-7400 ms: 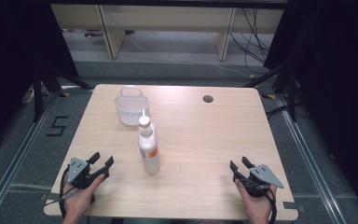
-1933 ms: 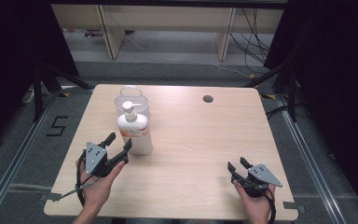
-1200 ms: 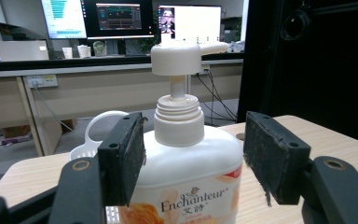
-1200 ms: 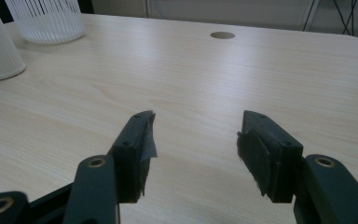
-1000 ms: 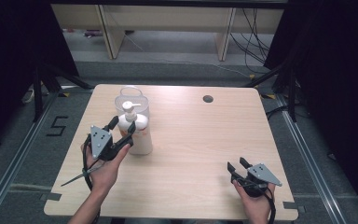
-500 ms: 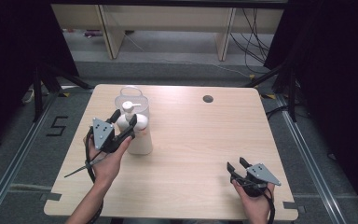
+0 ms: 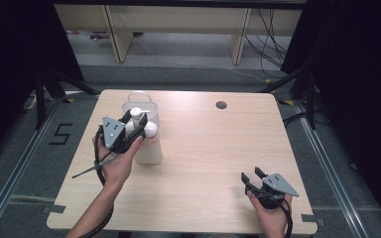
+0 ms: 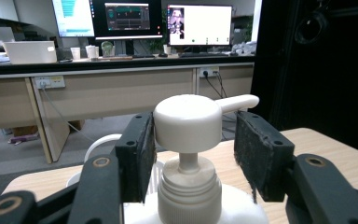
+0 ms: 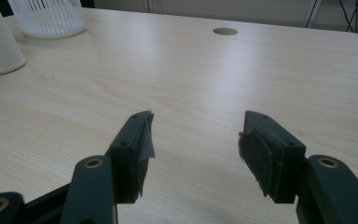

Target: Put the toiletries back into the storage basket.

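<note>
The left hand-held gripper (image 7: pixel 133 125) is held up over the left half of the desk (image 7: pixel 278 148), nearer its far edge, by the left hand (image 7: pixel 114 163); the forearm is stretched in from the near-left corner. Its jaws have just been closing and stand on either side of a pump head (image 8: pixel 186 123) — the left pad is seen touching it in the left gripper view, while a gap is left at the right pad. The right hand-held gripper (image 7: pixel 252 179) is kept low near the near-right corner of the desk, gripped by the right hand (image 7: pixel 270 213); its jaws are spread apart — bare desk is seen between them.
</note>
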Action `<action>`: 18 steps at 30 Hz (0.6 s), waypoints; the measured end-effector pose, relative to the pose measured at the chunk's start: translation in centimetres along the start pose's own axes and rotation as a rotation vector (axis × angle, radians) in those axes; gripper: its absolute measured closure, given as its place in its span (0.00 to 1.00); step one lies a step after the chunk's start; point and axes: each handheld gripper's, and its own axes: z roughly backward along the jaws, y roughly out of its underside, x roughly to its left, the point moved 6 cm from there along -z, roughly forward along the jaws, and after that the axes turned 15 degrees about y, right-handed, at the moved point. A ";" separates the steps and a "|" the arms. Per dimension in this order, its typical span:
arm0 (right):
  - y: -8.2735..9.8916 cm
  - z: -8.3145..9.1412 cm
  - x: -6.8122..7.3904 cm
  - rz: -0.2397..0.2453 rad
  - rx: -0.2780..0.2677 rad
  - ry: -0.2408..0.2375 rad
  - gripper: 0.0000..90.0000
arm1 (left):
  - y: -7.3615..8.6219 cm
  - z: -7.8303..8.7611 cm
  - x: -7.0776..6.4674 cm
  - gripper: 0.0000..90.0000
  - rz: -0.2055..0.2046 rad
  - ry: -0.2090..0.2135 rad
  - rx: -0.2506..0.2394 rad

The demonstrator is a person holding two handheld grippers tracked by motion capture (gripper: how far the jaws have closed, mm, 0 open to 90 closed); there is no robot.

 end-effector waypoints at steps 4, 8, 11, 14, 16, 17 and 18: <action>0.0 0.0 -0.1 0.011 0.001 -0.005 0.48 | 0.0 -0.2 0.1 0.56 0.004 -0.005 0.011; 0.0 -0.1 0.0 0.004 -0.002 -0.007 0.48 | -0.1 -0.3 0.3 0.60 0.009 -0.008 0.018; 0.0 -0.1 0.0 0.011 0.001 -0.005 0.48 | 0.0 -0.3 0.4 0.64 0.002 -0.015 0.018; 0.0 -0.1 -0.1 0.018 -0.001 0.000 0.48 | 0.0 -0.3 0.4 0.65 0.003 -0.011 0.014; 0.0 -0.1 -0.1 0.015 -0.001 -0.001 0.48 | 0.0 -0.2 0.4 0.65 0.013 -0.006 0.013; 0.0 -0.1 0.1 0.001 0.008 -0.008 0.48 | 0.0 -0.2 0.4 0.65 0.015 -0.004 0.011; 0.0 0.0 0.0 0.007 0.007 -0.002 0.48 | 0.0 -0.2 0.4 0.65 0.017 -0.002 0.012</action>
